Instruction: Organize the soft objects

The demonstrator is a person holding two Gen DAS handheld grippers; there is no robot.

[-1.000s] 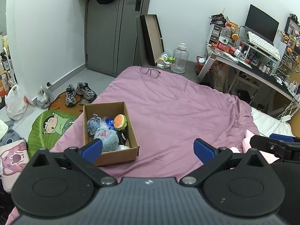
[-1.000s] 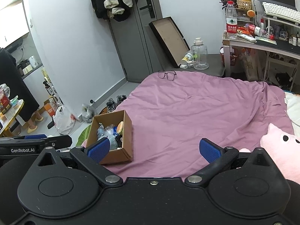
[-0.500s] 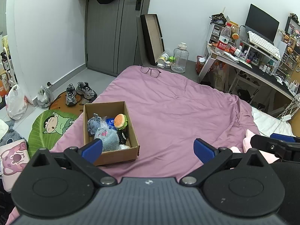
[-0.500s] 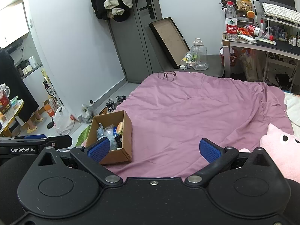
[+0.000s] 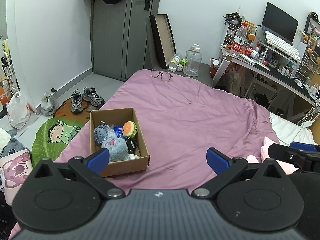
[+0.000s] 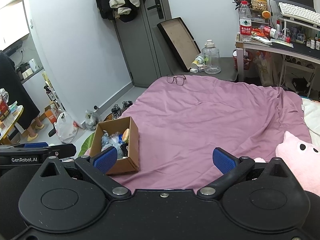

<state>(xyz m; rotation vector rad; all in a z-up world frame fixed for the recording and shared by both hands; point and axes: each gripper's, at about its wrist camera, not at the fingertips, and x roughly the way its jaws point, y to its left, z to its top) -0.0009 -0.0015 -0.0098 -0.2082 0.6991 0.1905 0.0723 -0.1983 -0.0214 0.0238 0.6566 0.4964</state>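
Observation:
A brown cardboard box [image 5: 122, 166] sits on the purple bedspread [image 5: 190, 116] near its left edge. It holds several soft toys: a grey plush [image 5: 101, 133], a blue-grey fluffy plush [image 5: 117, 149] and a burger plush [image 5: 129, 129]. The box also shows in the right wrist view [image 6: 134, 132]. A pink pig plush [image 6: 298, 160] lies at the right of the bed. My left gripper [image 5: 158, 160] is open and empty above the bed, just right of the box. My right gripper [image 6: 164, 159] is open and empty between box and pig.
Glasses [image 5: 161, 75] lie at the bed's far edge. A desk [image 5: 280, 68] with bottle, keyboard and monitor stands at the right. Shoes [image 5: 86, 98], bags and a green mat [image 5: 58, 134] are on the floor left of the bed. A white pillow [image 5: 290, 130] lies right.

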